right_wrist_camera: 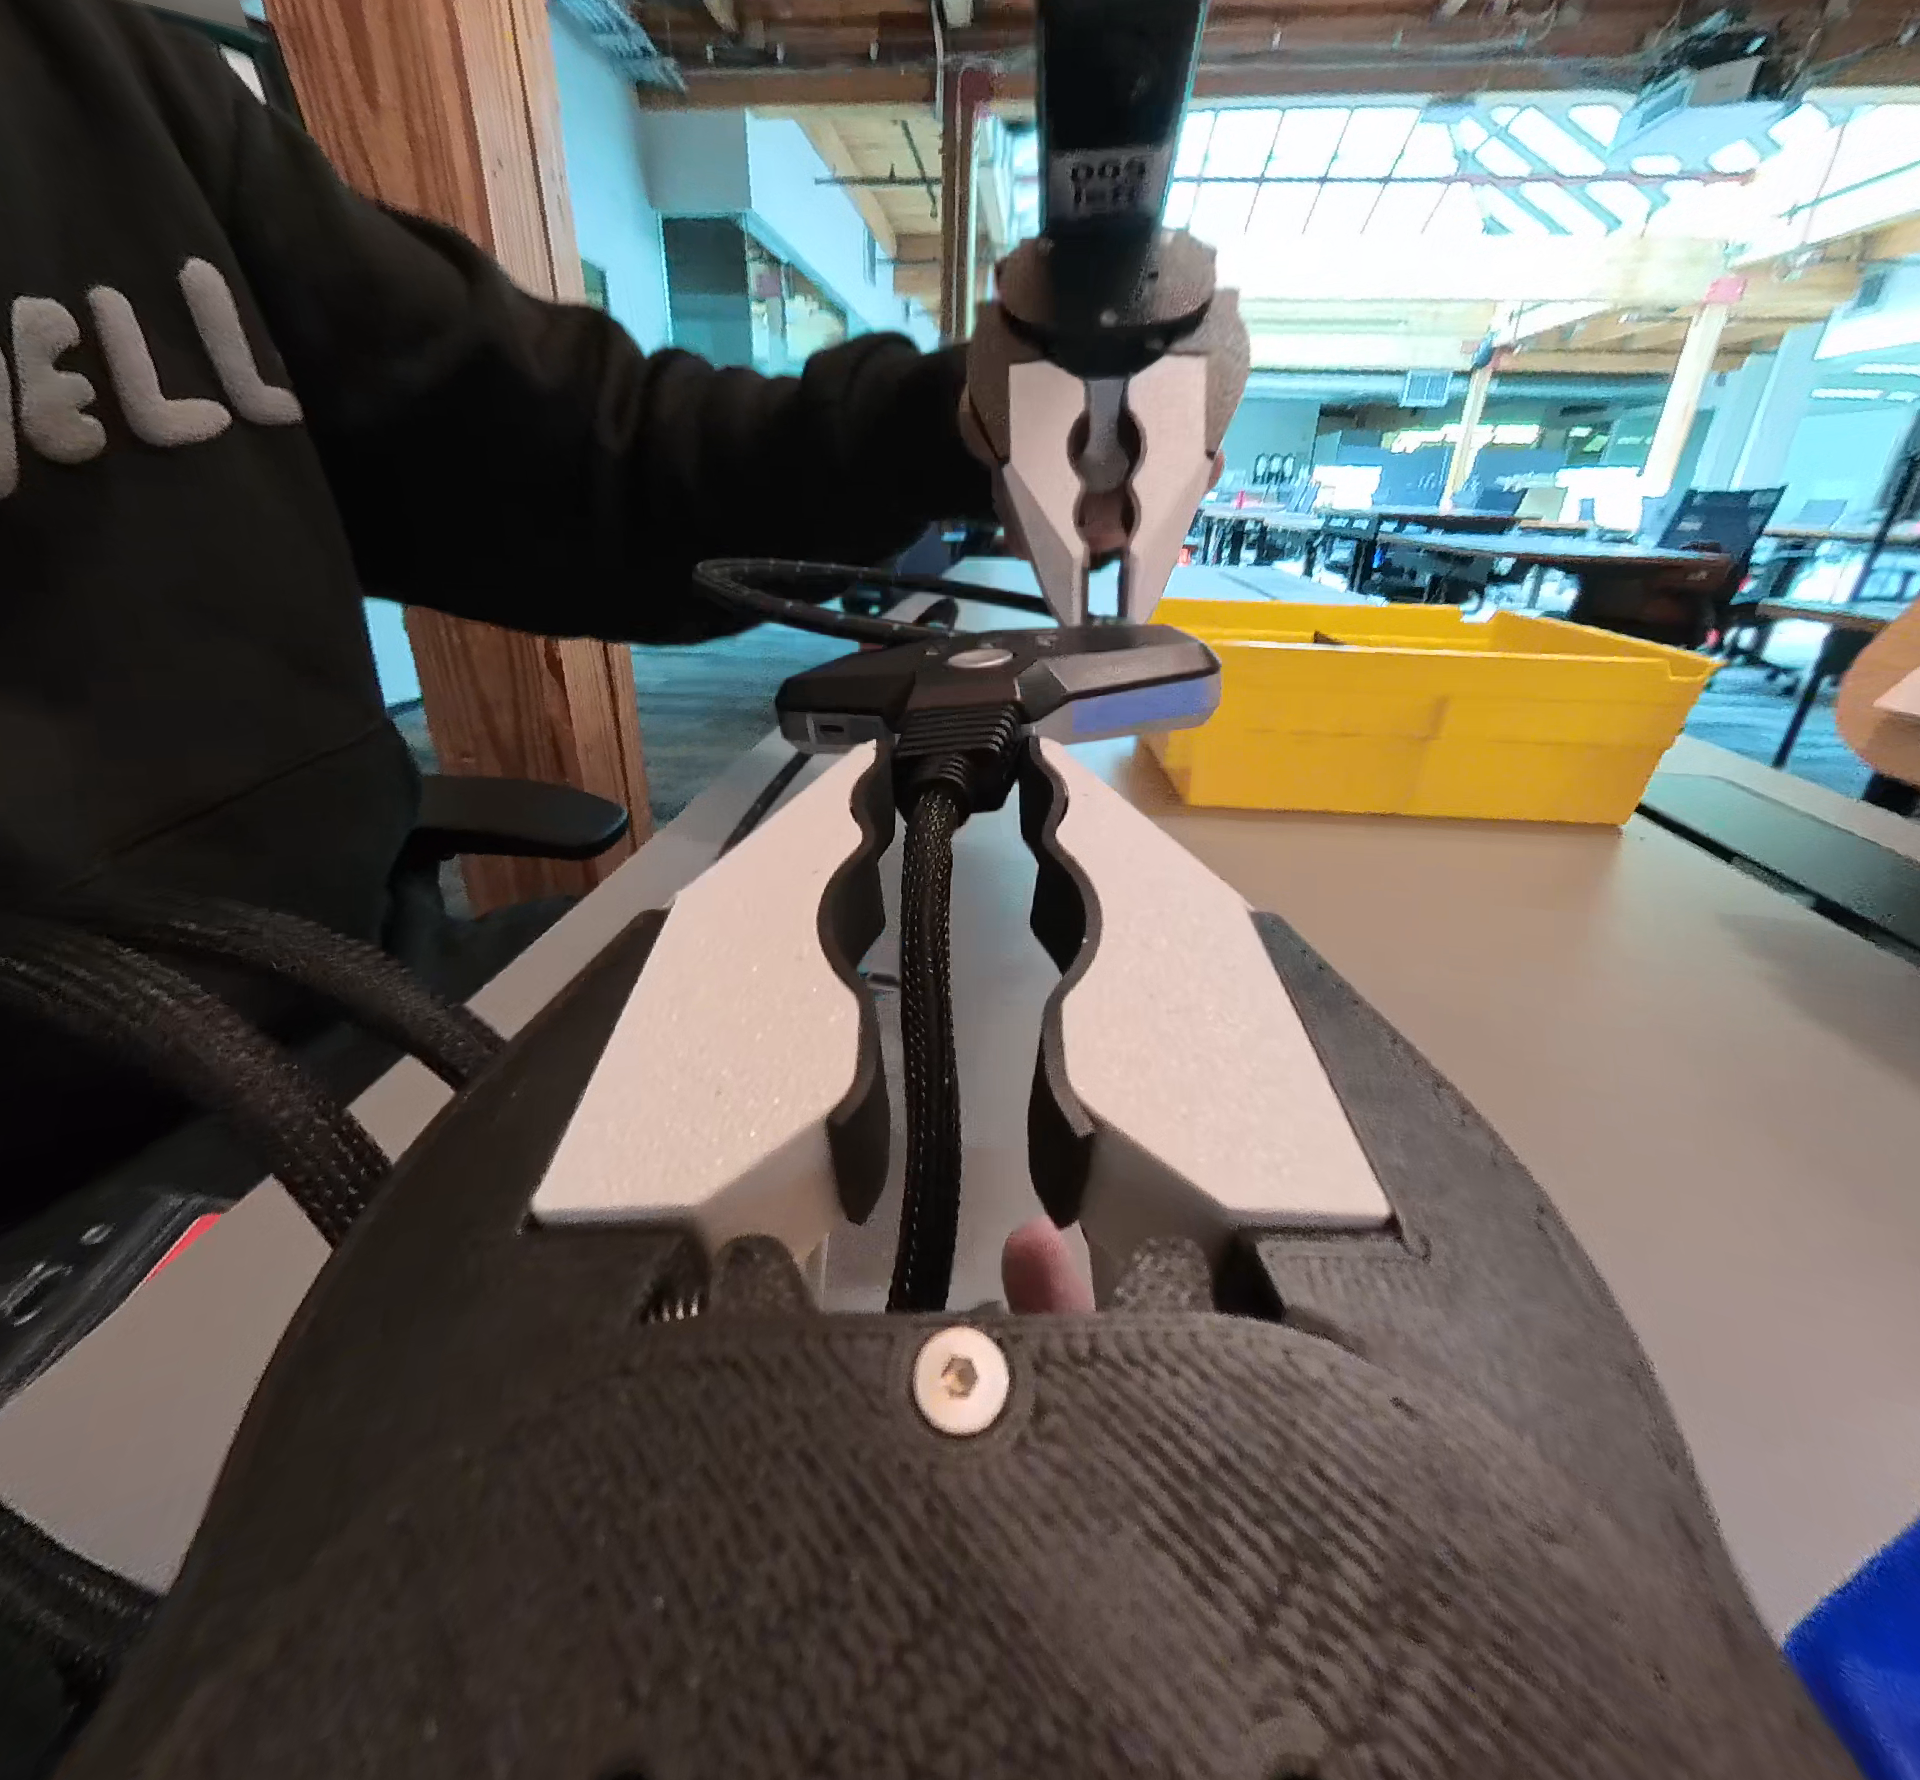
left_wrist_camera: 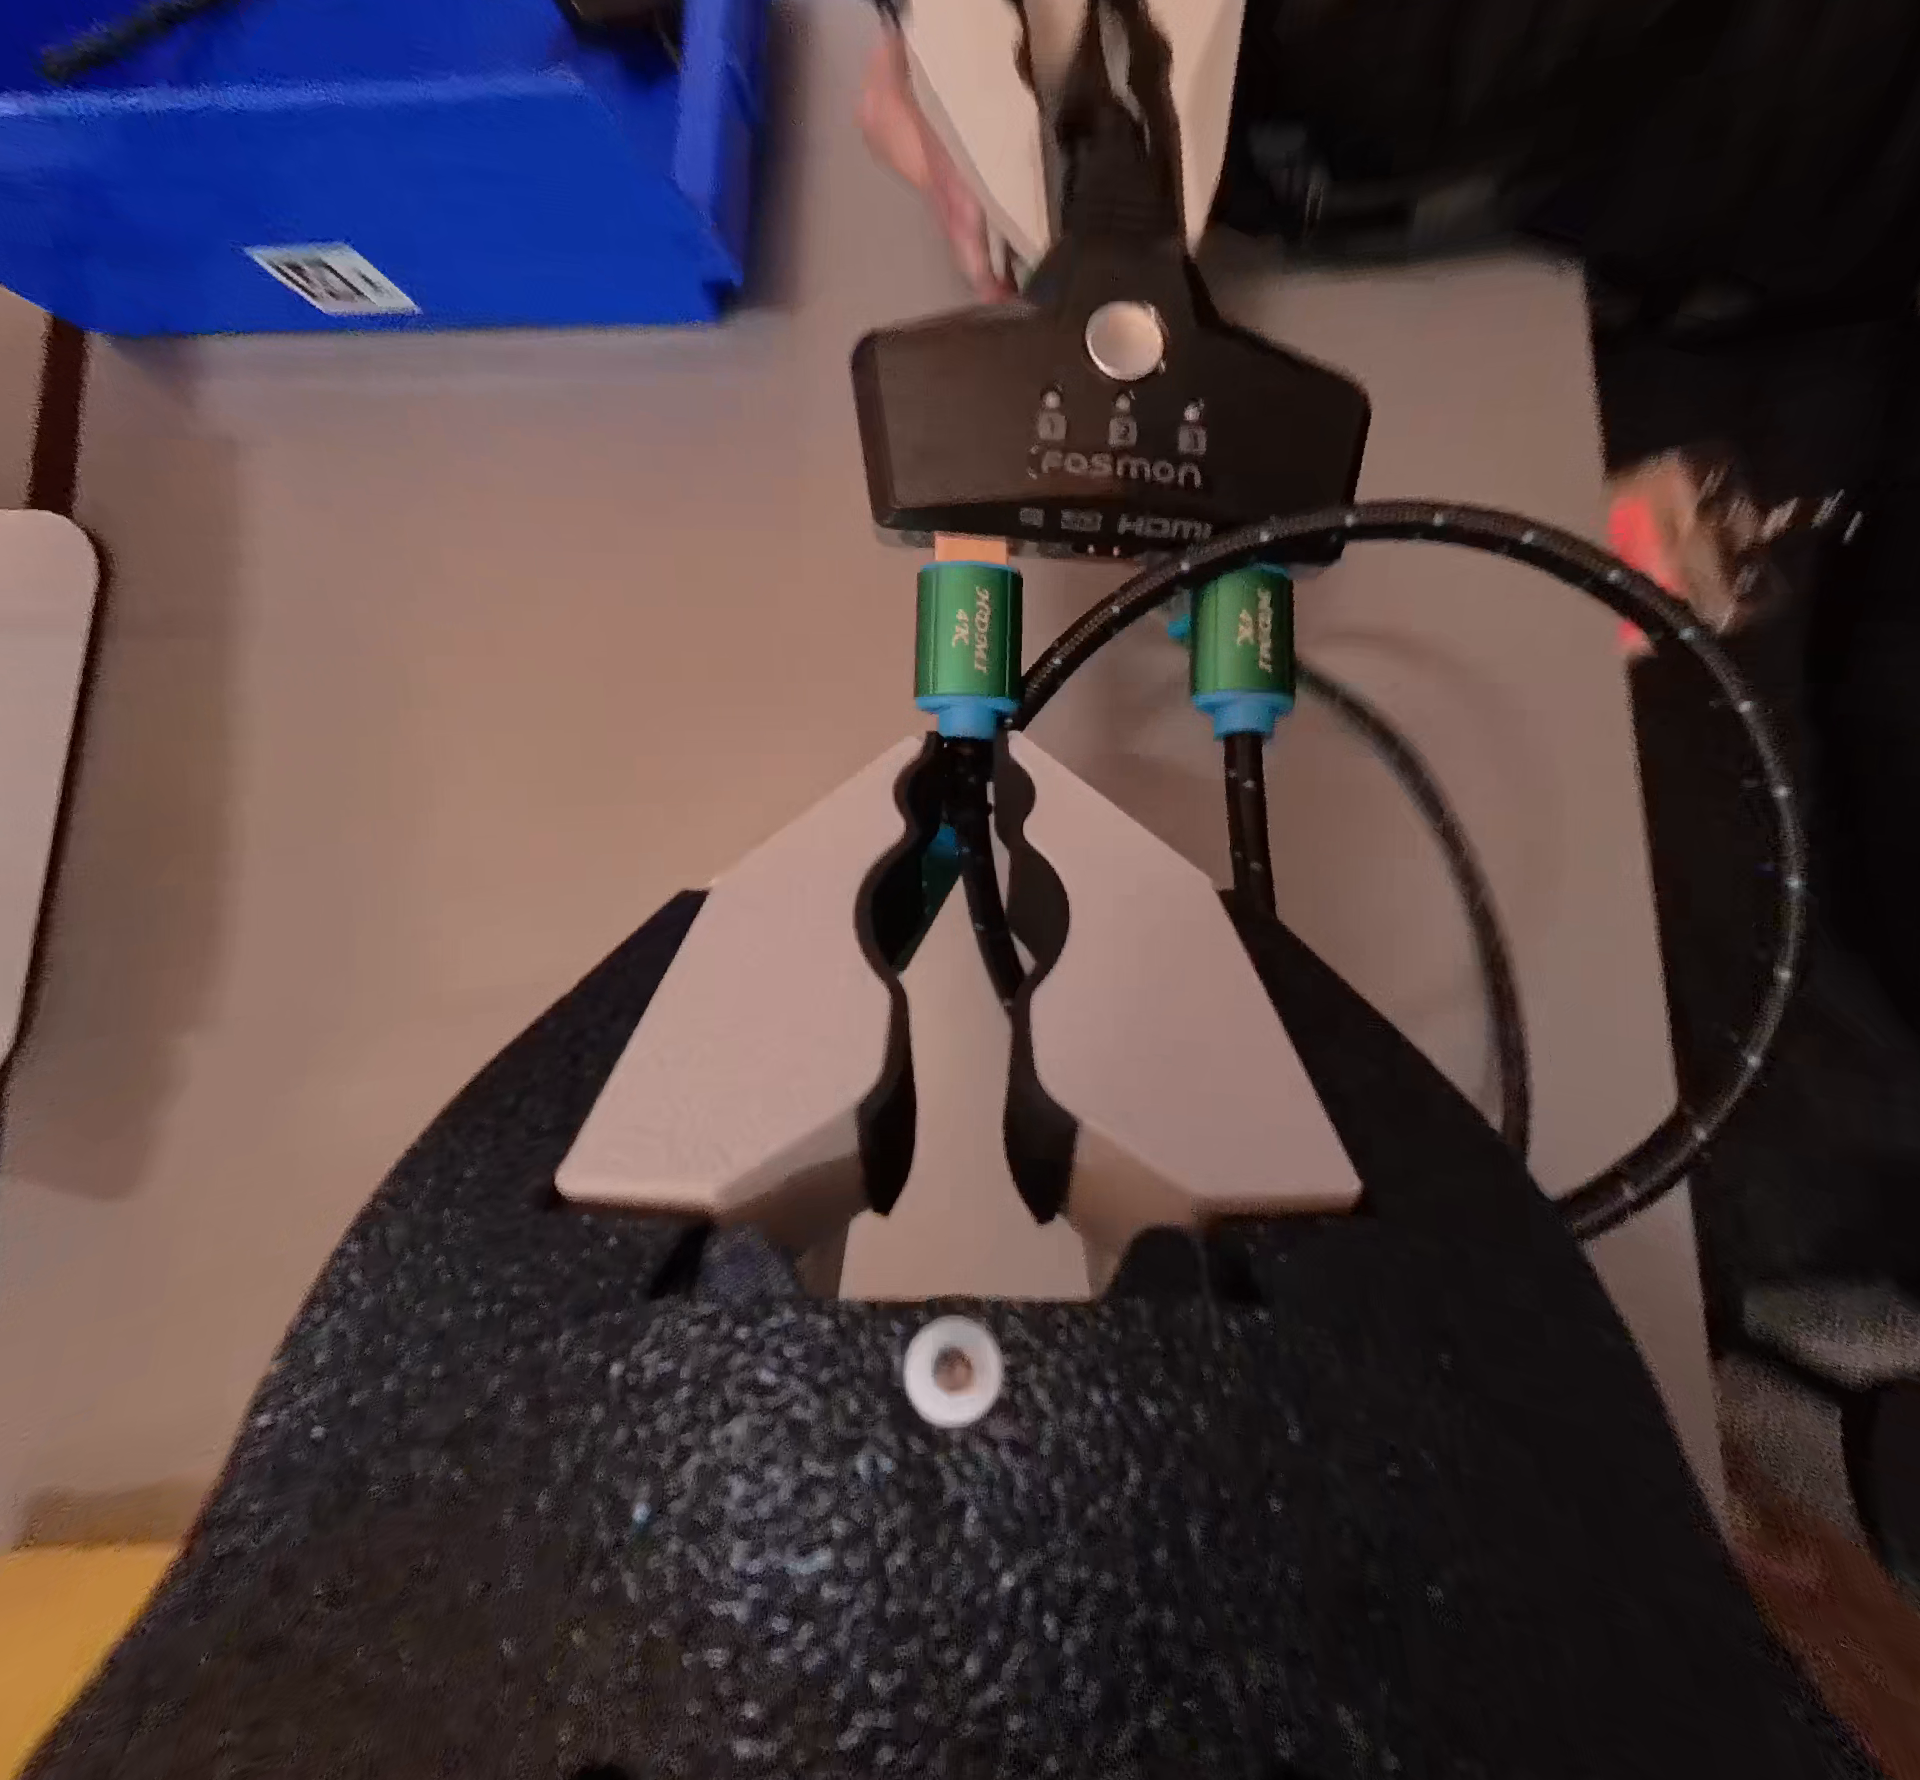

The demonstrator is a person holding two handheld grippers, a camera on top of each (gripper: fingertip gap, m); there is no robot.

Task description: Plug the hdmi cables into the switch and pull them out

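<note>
Left hand-held gripper (left_wrist_camera: 961, 754): you hold it above the surface, pointing down. Its pale angular fingers with wavy black rubber pads are pressed together on the braided cable (left_wrist_camera: 982, 889), just behind the green plug.
Left plug (left_wrist_camera: 964, 641): a green metallic sleeve with blue collars. Its copper-coloured tip sits at the left port of the switch, and a short part of the tip is still visible.
Second plug (left_wrist_camera: 1240, 637): same green sleeve and blue collar, at the right port. Its black speckled cable (left_wrist_camera: 1725, 754) makes a wide loop to the right.
Switch (left_wrist_camera: 1110, 426): a flat black plastic body with angled corners and a round silver button on top. It hangs in the air between your two hand-held grippers, over the surface.
Right hand-held gripper (right_wrist_camera: 958, 756): its white fingers with scalloped black pads pinch the ribbed strain relief (right_wrist_camera: 956, 728) at the back of the switch. The thick woven tail cable (right_wrist_camera: 928, 1003) runs back between the fingers.
Surface (right_wrist_camera: 1558, 1055): smooth, pale grey.
Blue bin (left_wrist_camera: 416, 161): hard plastic, on the surface at the far left in the left wrist view.
Yellow bin (right_wrist_camera: 1434, 722): hard plastic, with a stepped wall, on the surface behind the switch.
Sleeve (right_wrist_camera: 623, 483): black fabric, reaching to the left hand-held gripper.
</note>
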